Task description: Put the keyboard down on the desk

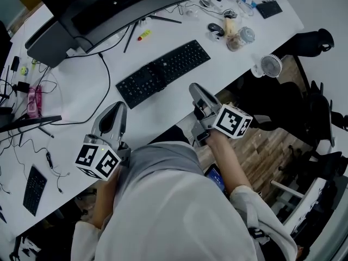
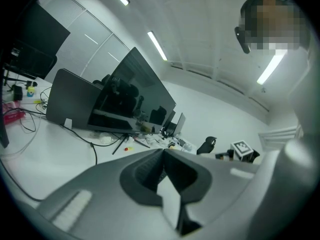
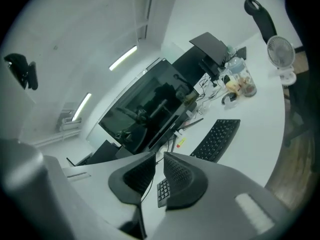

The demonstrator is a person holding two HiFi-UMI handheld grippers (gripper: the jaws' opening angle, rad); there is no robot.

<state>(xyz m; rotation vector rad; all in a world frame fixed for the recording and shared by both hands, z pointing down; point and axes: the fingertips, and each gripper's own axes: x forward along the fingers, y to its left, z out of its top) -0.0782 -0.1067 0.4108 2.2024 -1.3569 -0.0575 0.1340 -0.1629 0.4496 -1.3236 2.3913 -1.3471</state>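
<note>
A black keyboard (image 1: 163, 72) lies flat and slanted on the white desk (image 1: 163, 110), ahead of both grippers; it also shows in the right gripper view (image 3: 217, 139). Nothing holds it. My left gripper (image 1: 117, 112) hovers over the desk's front edge, left of the keyboard's near end, its jaws shut together and empty (image 2: 163, 154). My right gripper (image 1: 194, 89) is just below the keyboard's right half, clear of it. Its jaws (image 3: 157, 156) are drawn in to a thin slit with nothing between them.
A curved monitor (image 1: 98, 7) stands behind the keyboard, with cables (image 1: 106, 75) trailing across the desk. A mouse (image 1: 216, 29), jars (image 1: 239, 37) and a small white fan (image 1: 270, 66) sit at the right. A small black keypad (image 1: 33, 188) lies at the left front. A chair (image 1: 310, 42) stands off the right edge.
</note>
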